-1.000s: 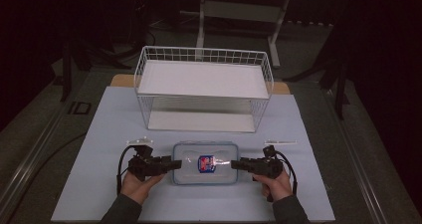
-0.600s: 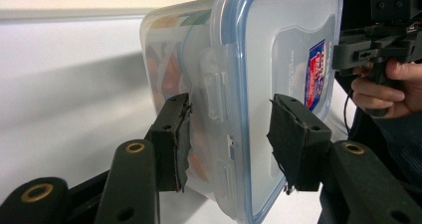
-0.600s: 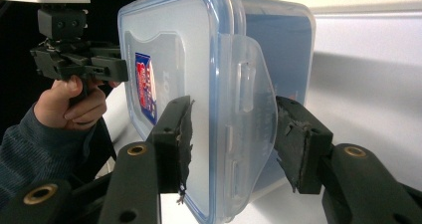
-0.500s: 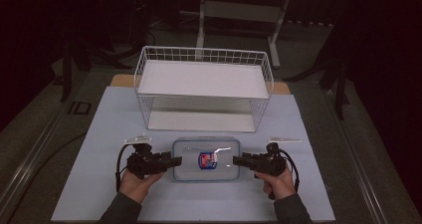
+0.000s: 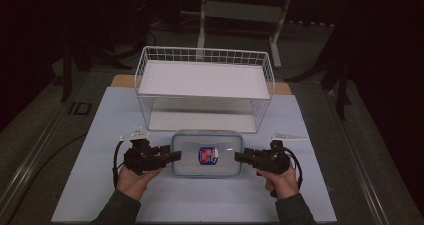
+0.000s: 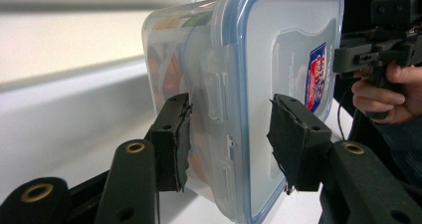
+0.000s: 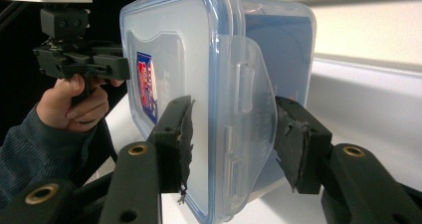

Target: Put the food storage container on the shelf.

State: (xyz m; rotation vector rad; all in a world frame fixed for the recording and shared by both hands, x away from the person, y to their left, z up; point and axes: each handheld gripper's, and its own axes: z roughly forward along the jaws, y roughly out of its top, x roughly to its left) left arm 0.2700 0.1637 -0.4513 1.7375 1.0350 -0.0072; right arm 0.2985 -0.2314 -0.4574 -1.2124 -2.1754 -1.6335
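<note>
Container: clear plastic box with blue-rimmed lid (image 5: 207, 154), flat on pale blue table mat (image 5: 100, 125).
Left gripper (image 5: 172, 156): at box's left end.
Right gripper (image 5: 239, 157): at right end.
Behind: white wire basket (image 5: 205, 87).

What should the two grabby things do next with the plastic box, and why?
Probably close both sets of fingers onto the box's ends. The left gripper and right gripper each straddle an end clip of the lidded plastic box, but gaps show beside the fingers, so neither seems to grip yet. A firm hold should come before any lift toward the wire basket.
</note>
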